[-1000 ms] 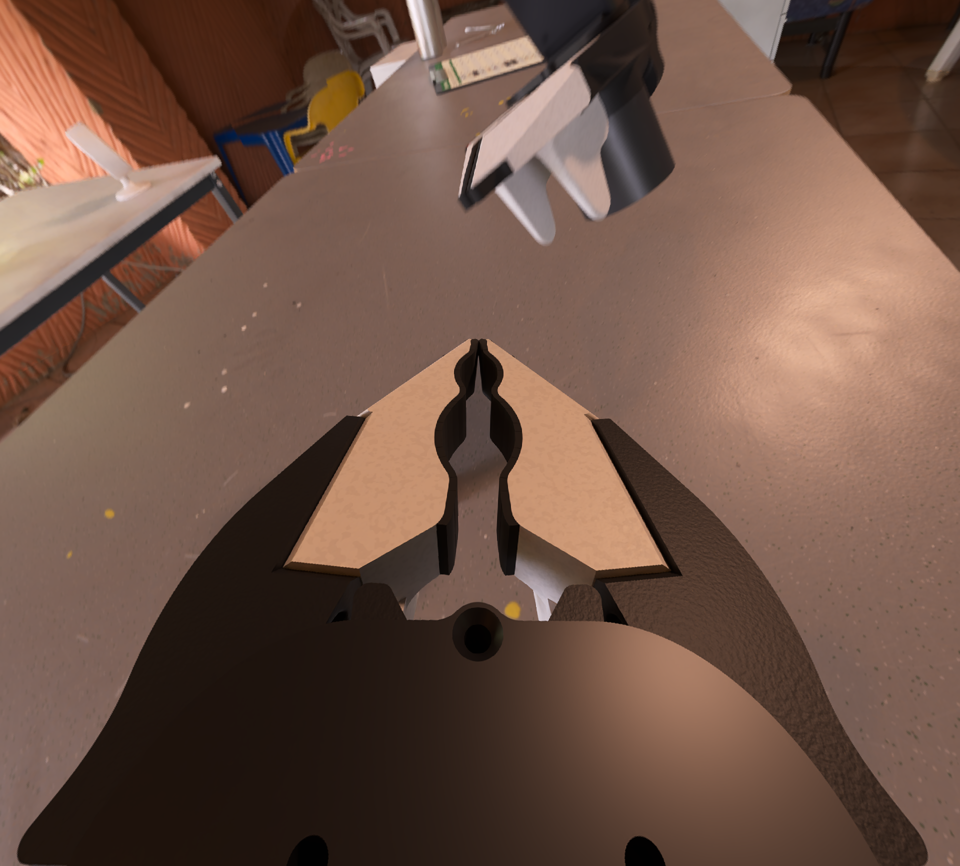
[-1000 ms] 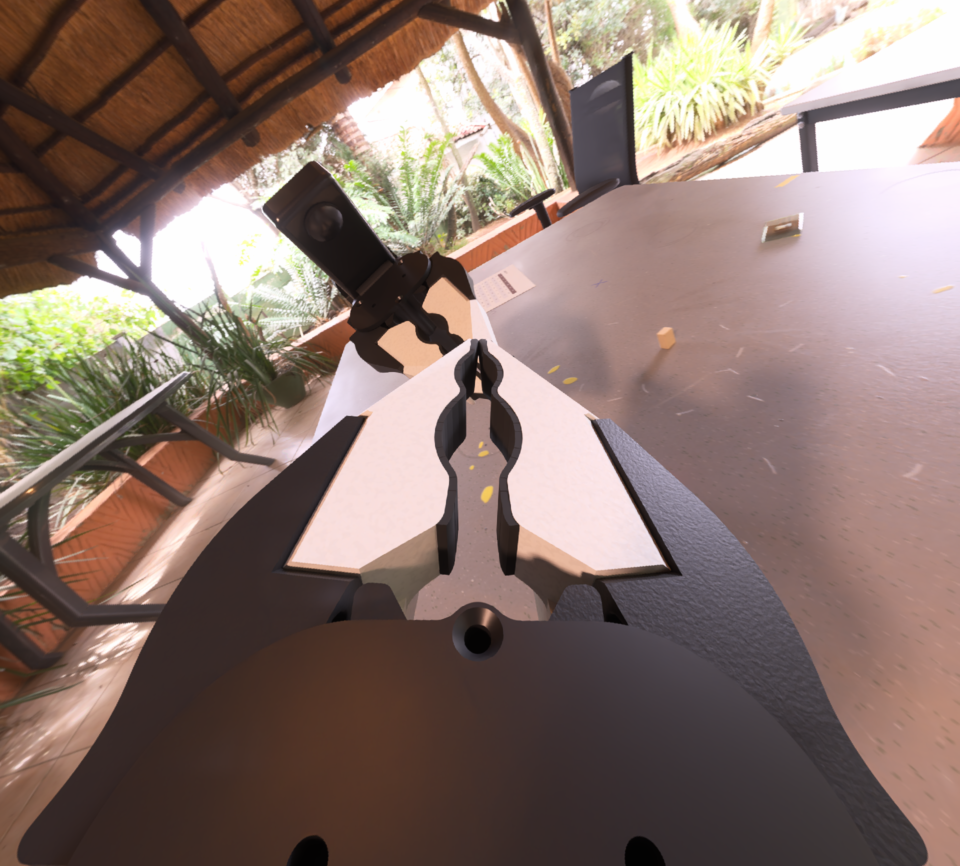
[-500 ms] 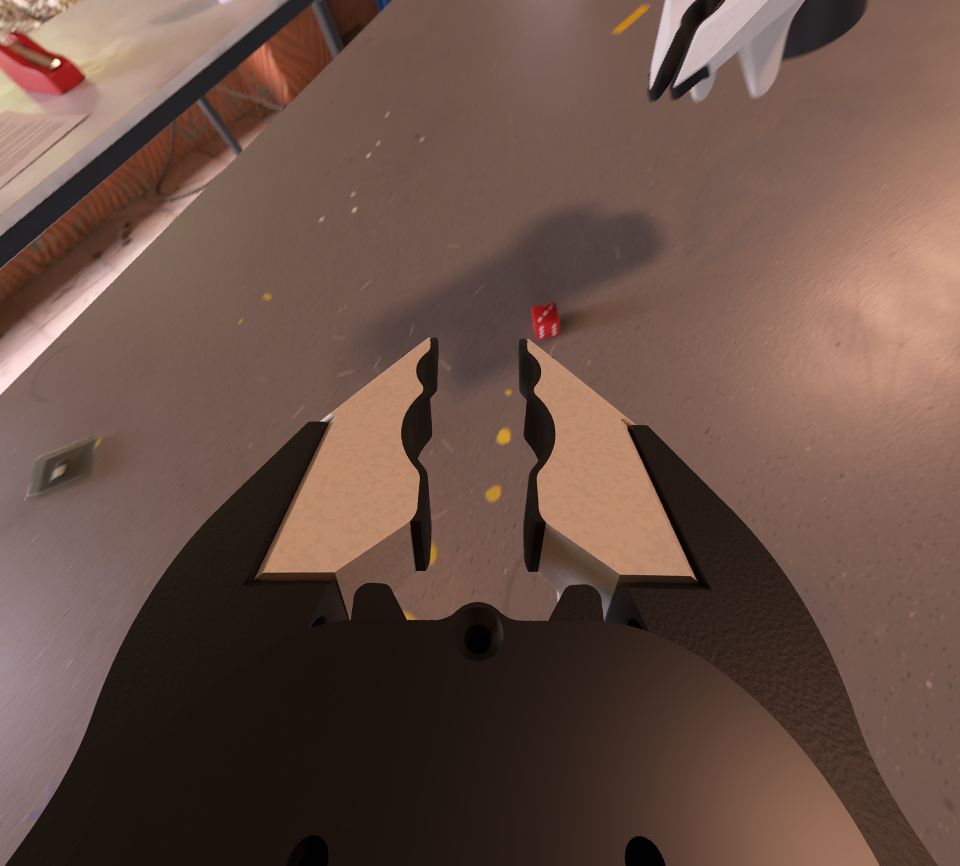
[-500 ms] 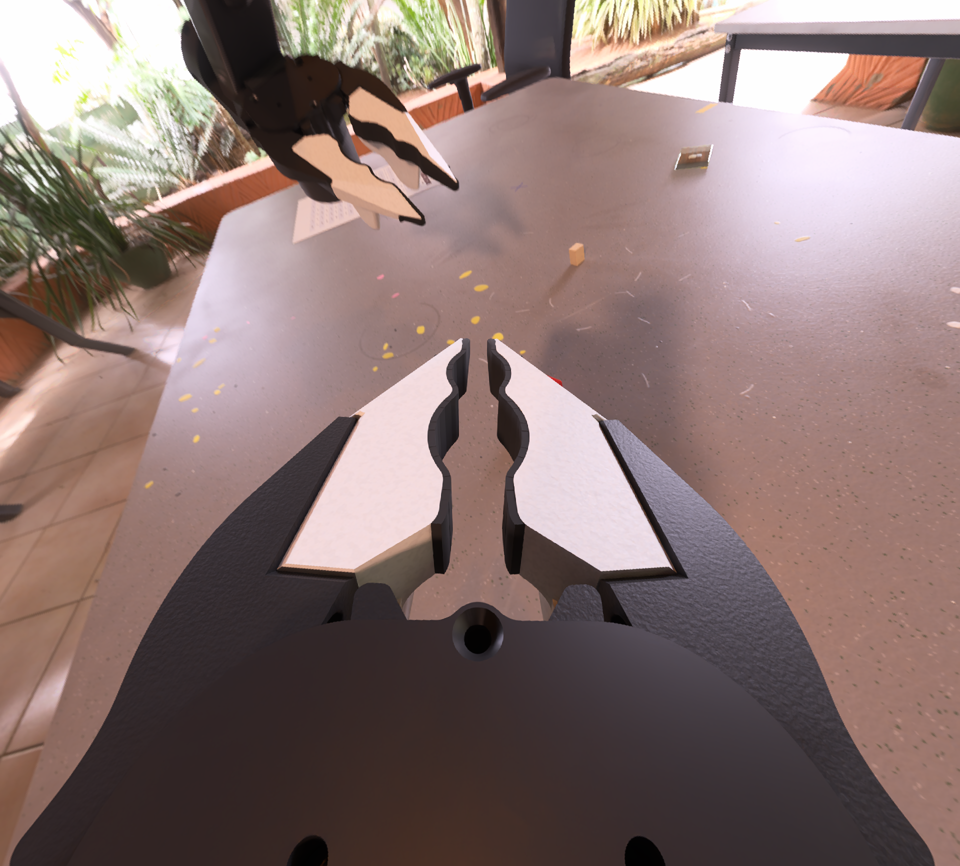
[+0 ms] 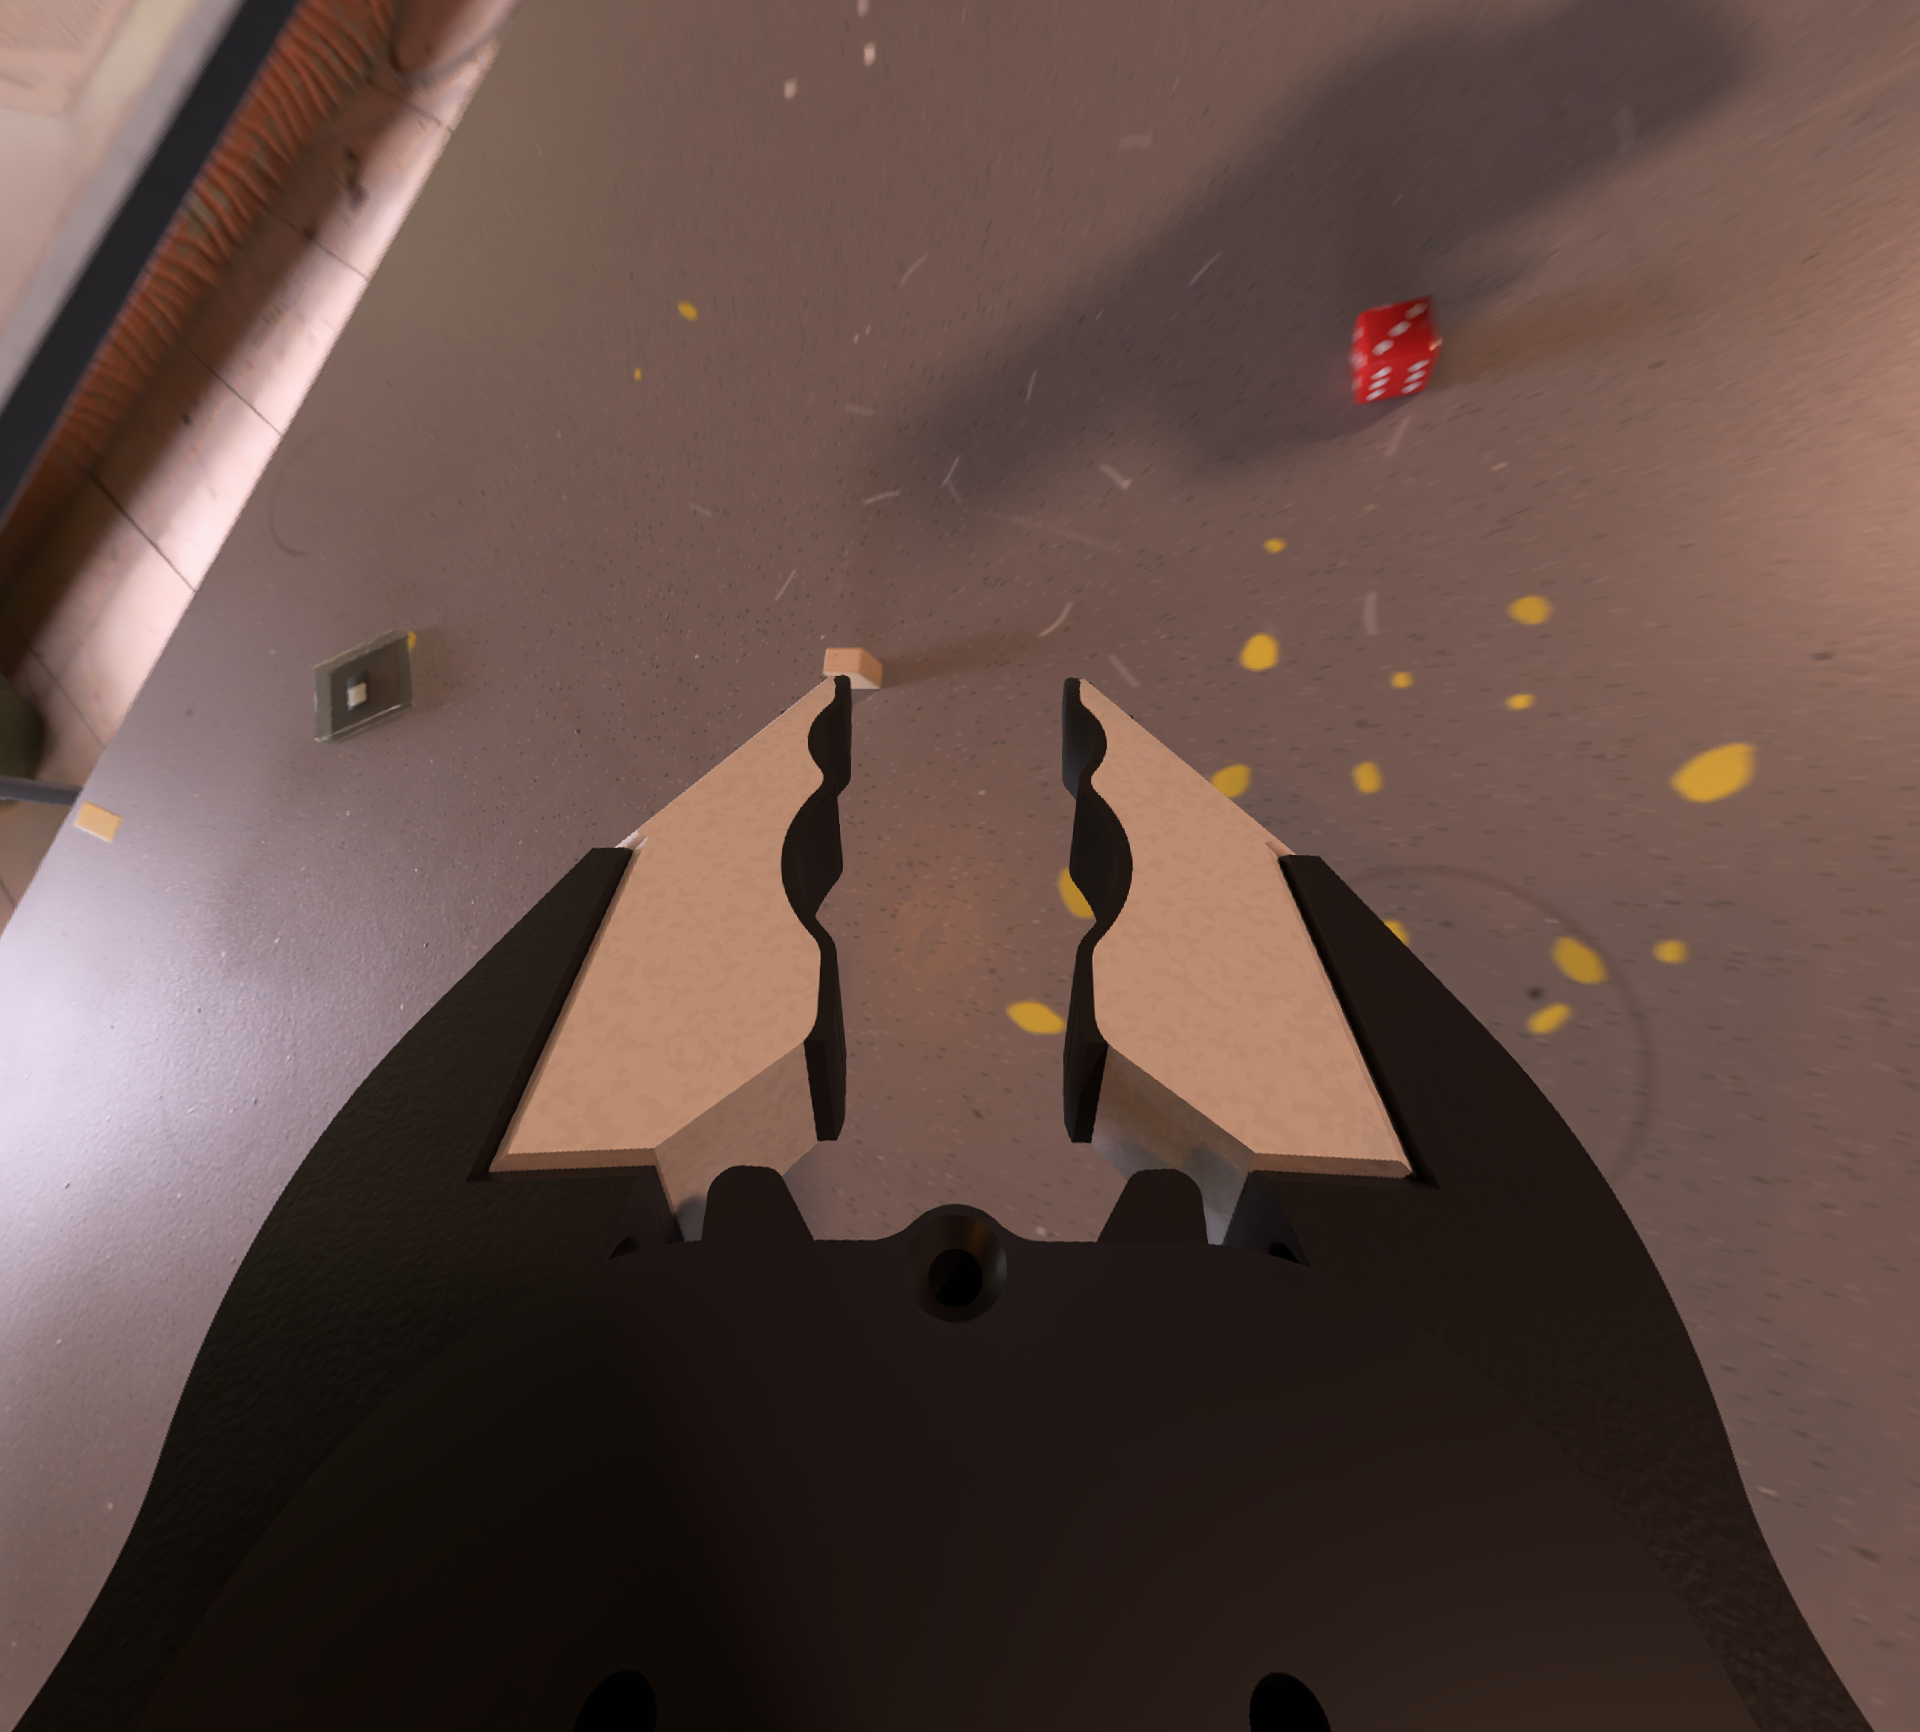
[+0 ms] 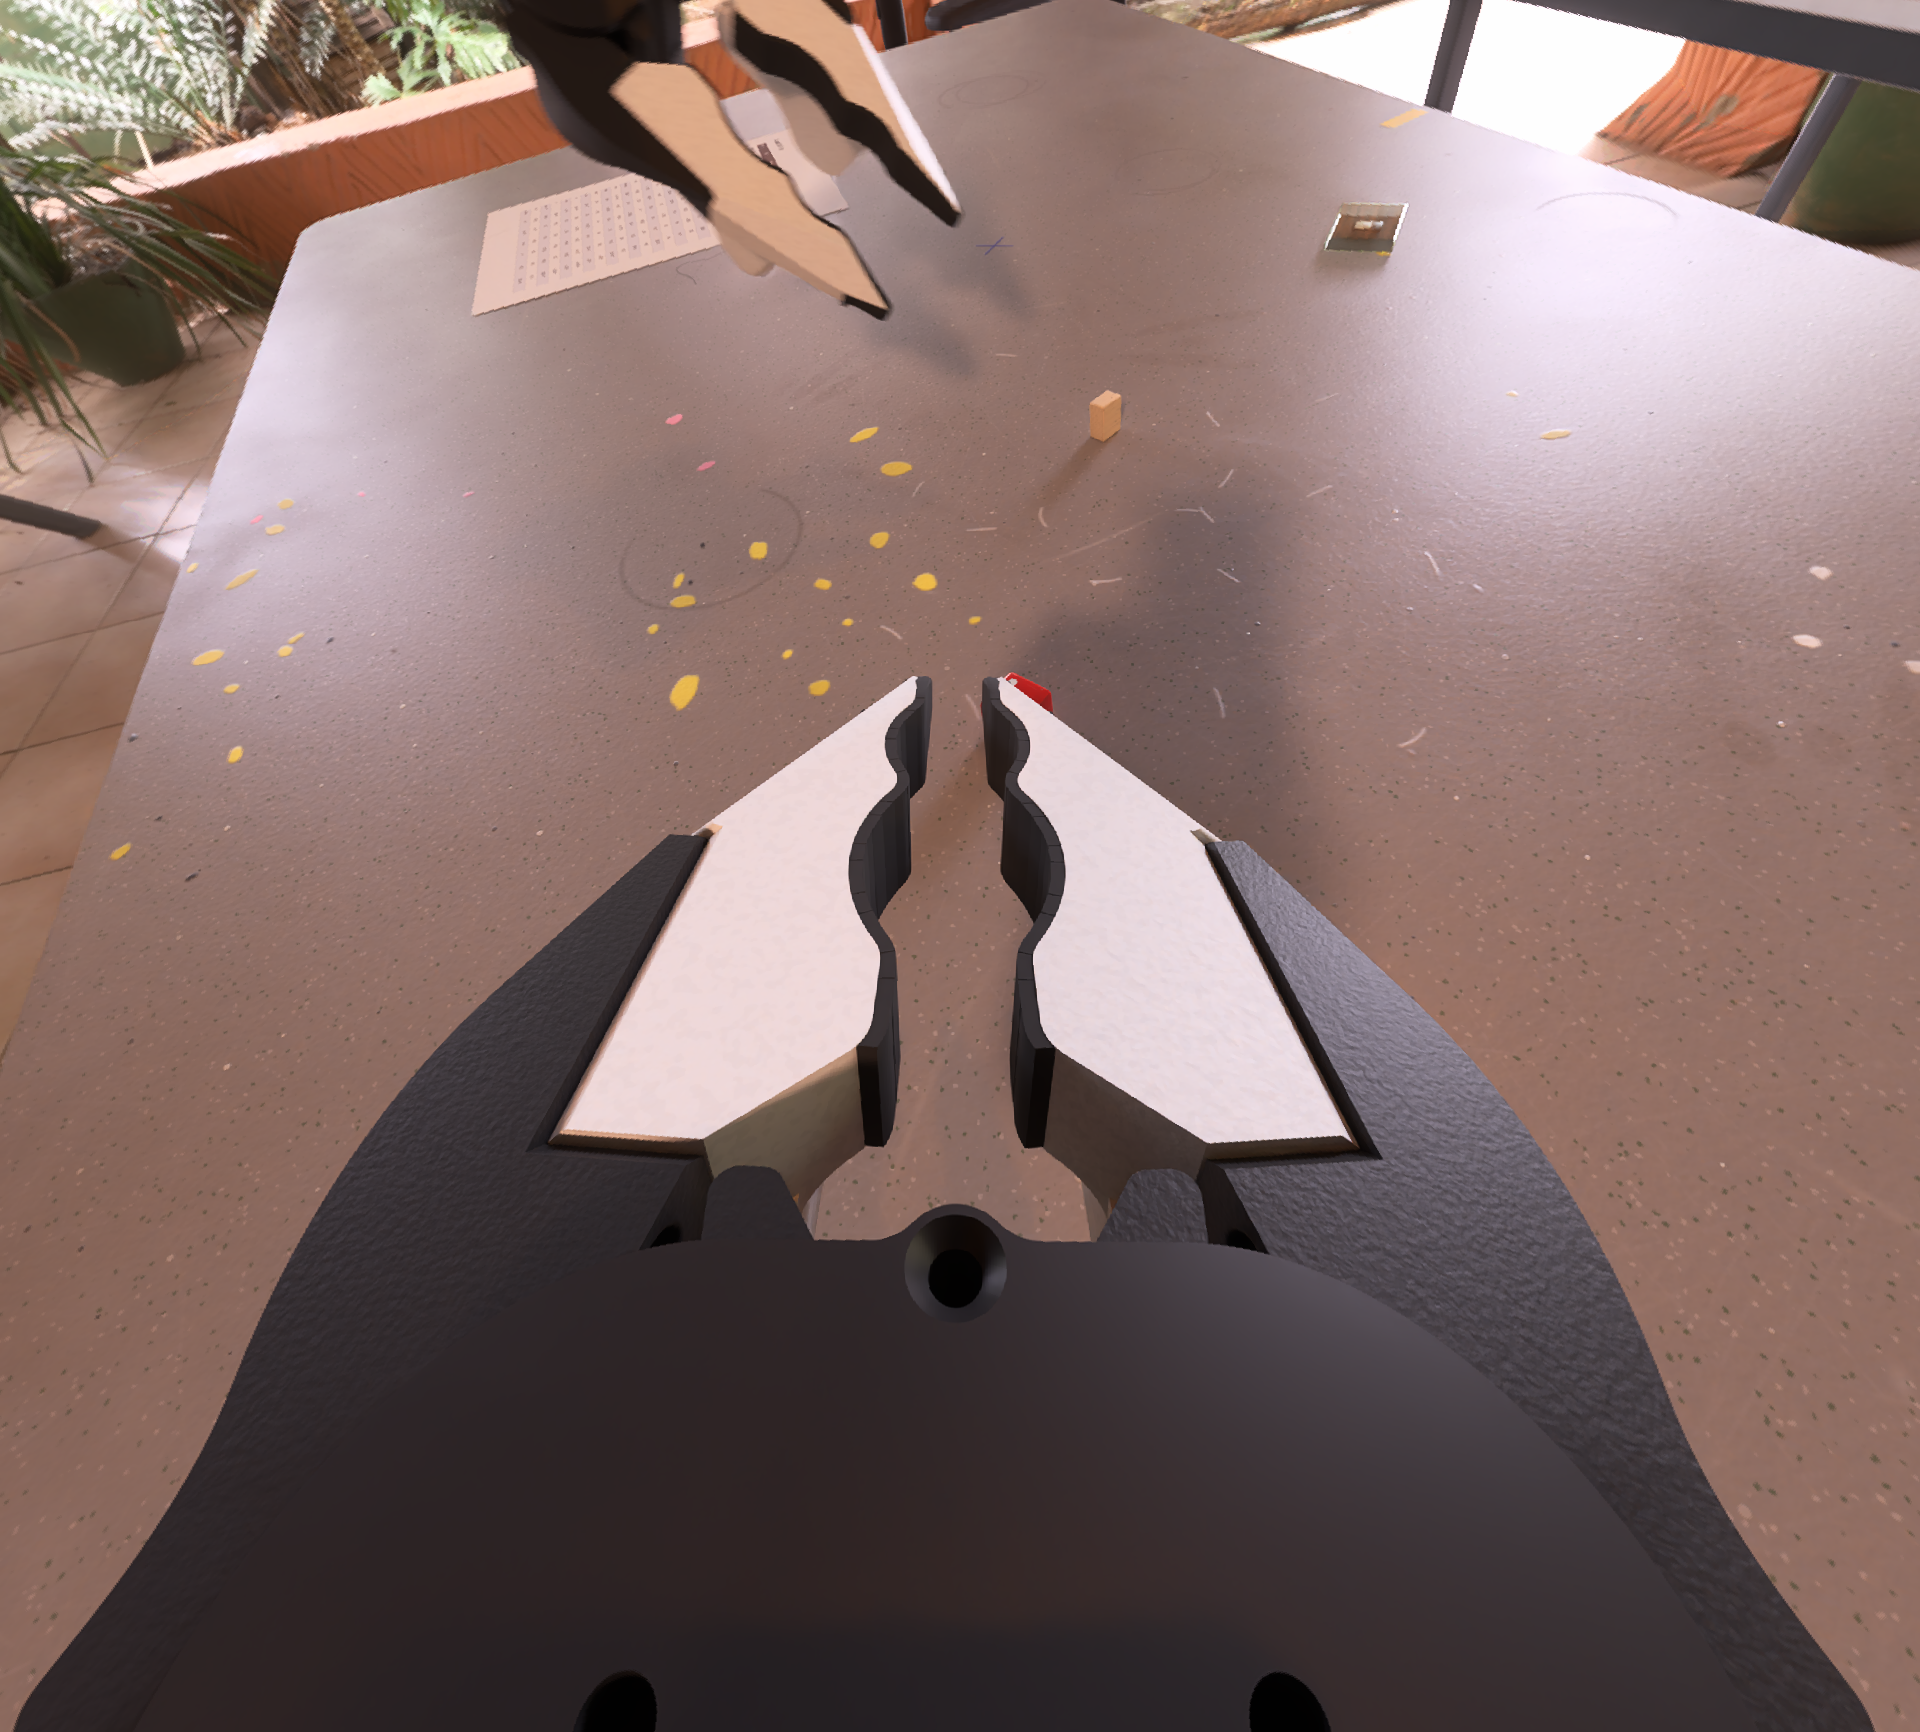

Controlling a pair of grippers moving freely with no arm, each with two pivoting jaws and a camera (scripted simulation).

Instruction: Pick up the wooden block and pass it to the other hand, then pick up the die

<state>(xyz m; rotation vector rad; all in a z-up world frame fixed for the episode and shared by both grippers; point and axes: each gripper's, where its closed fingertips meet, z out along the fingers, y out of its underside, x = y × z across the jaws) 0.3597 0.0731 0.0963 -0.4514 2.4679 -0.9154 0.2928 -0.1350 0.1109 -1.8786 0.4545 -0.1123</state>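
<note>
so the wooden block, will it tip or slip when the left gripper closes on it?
The wooden block stands upright on the table, taller than wide, so a nudge from one finger could topple it. It looks rigid and flat-sided, so it should grip squarely. It is probably light. The left gripper is open, with the block by its left fingertip.

We hold our left gripper (image 5: 956, 685) tilted downward, jaws spread wide and empty. Our right gripper (image 6: 956, 690) sits lower, jaws parted only narrowly, nothing between them.

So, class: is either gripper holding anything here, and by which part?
Nothing. The left gripper and right gripper are open and empty; wooden block lies on the table.
</note>
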